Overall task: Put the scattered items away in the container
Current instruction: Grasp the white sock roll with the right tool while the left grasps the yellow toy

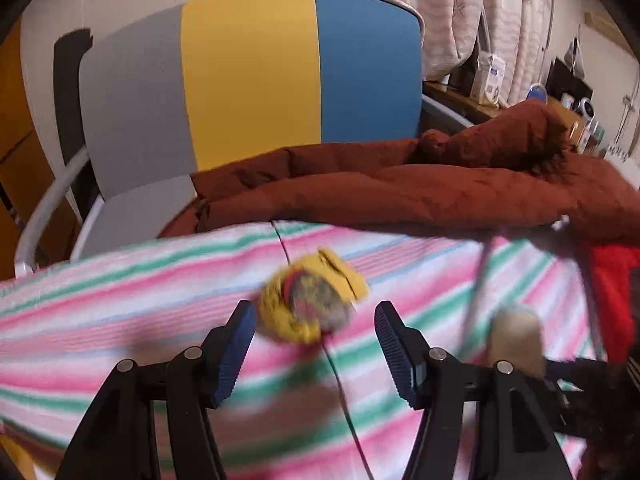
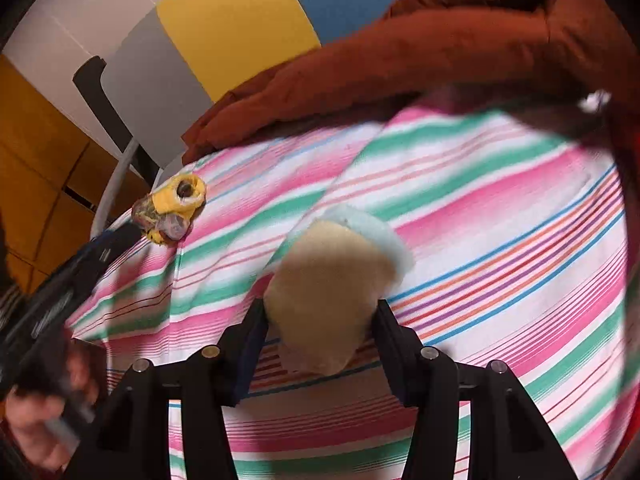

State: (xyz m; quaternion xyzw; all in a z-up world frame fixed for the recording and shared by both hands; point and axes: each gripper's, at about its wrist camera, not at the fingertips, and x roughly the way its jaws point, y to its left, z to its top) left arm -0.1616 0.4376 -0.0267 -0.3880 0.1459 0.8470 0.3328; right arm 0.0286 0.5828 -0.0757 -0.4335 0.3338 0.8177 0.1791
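Two items are in play on the striped sheet (image 2: 500,208), and we read this as the pick-up step: neither has gone to a container, and no container shows in either view.

Our right gripper (image 2: 320,316) pinches the cream sock (image 2: 332,280), its pads pressing the roll from both sides; a pale blue cuff shows at the far end. Whether the sock is lifted clear of the sheet we cannot tell.

Our left gripper (image 1: 316,332) stands spread, its blue pads either side of the yellow sock (image 1: 312,300), which lies on the sheet between and just ahead of the tips. The pads do not press it, though the left one is close to it or just touching. In the right view that sock sits near the sheet's left edge with the left gripper's tip against it.

Next, we judge, the left needs to settle around the yellow sock and close, since the view is blurred and the ball is soft and could roll. Then both socks go to the container, which we must first find.

The sheet is pink, green and white, wrinkled, with a thin dark cable (image 1: 344,384) across it. A brown coat (image 1: 400,192) lies along its far edge, and red cloth (image 1: 612,288) at the right. Behind stands a grey, yellow and blue chair (image 1: 248,76), with curtains (image 1: 460,8) and a cluttered shelf (image 1: 500,100) beyond.
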